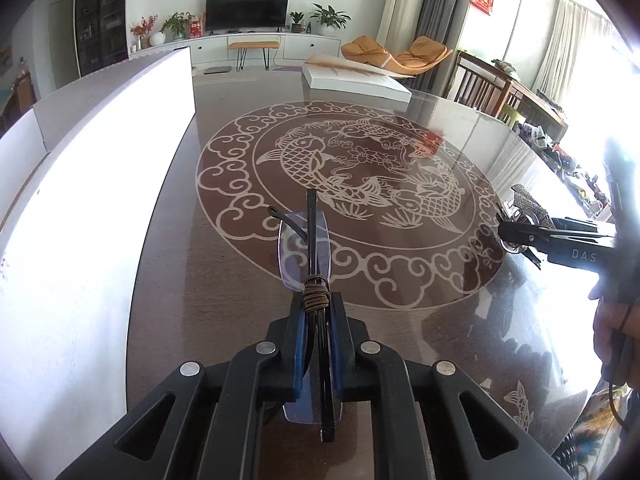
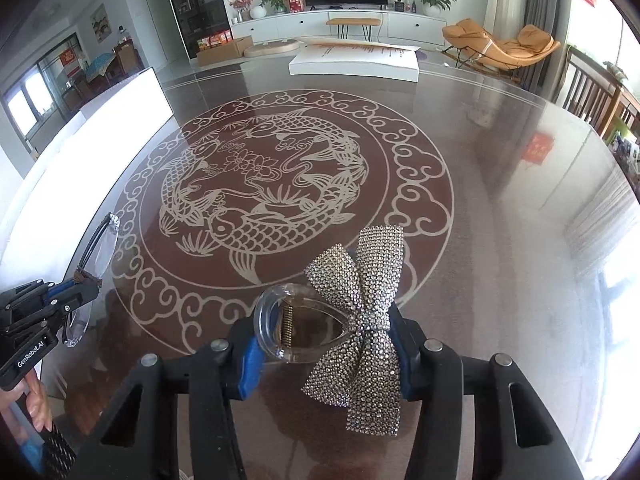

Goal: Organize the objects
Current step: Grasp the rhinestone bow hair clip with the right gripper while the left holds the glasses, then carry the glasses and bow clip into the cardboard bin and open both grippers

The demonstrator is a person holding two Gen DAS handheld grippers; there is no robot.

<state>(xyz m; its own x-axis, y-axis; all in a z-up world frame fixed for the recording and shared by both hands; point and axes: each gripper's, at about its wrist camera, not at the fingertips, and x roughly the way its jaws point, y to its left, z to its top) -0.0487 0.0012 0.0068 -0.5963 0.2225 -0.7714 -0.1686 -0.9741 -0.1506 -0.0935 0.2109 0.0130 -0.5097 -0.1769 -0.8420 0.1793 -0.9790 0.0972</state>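
Note:
Folded rimless glasses [image 1: 304, 248] with black temples and a brown cord wound round them stick out ahead of my left gripper [image 1: 316, 316], which is shut on them above the table. The same glasses [image 2: 100, 248] and left gripper [image 2: 78, 294] appear at the left edge of the right wrist view. My right gripper [image 2: 324, 344] is shut on a clear hair claw clip with a rhinestone bow [image 2: 360, 312], held above the table. From the left wrist, that right gripper [image 1: 520, 236] and the bow clip [image 1: 528, 204] show at the far right.
The round table [image 2: 500, 240] has a glass top with a fish and cloud pattern. A tall white box [image 1: 100, 200] stands along its left side. A thick open book [image 2: 352, 62] lies at the far edge. A person's hand [image 1: 612, 320] holds the right gripper's handle.

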